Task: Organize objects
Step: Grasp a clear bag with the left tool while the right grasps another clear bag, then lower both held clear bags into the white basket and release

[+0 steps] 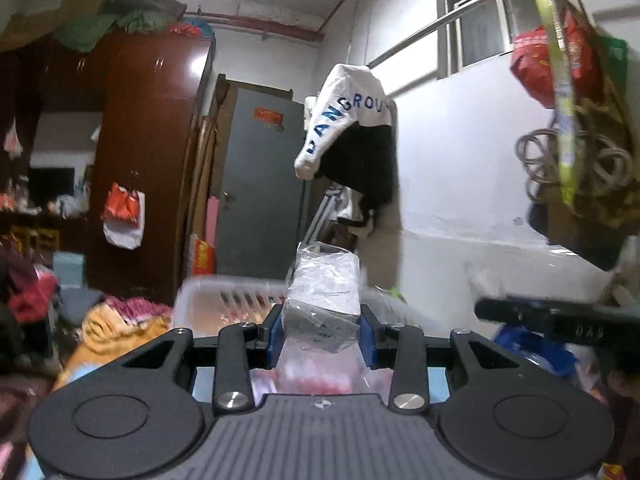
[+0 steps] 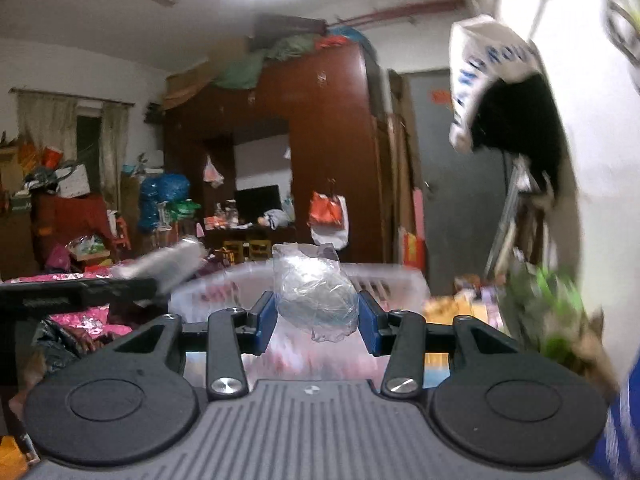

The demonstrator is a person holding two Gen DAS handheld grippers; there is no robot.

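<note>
While both of our tools are raised and pointing almost level, what matters is where the basket (image 1: 224, 296) lies: ahead of and below both loads, its pale slatted wall showing just past the fingertips in each wrist view.

Our left tool (image 1: 322, 320) is closed on a box (image 1: 322, 292) wrapped in clear plastic, blue pads pressing its lower sides. The box stands on end, long axis upright, rising well above the fingers. Our right tool (image 2: 318, 316) is closed on a rounded bundle (image 2: 316, 296) in crinkled clear film, gripped at its widest part, with a loose tail of film hanging under it.

In the right wrist view, the left tool comes in from the left edge, and its box reaches over the basket's near-left corner. In the left wrist view, the right tool's arm (image 1: 560, 316) crosses at the right, beside the basket's right end. So we judge the left hand slightly nearer the opening, though blur makes this uncertain. Either drop, we judge, calls for going forward over the near rim, then down, and the tall box may tip as it lands.
</note>
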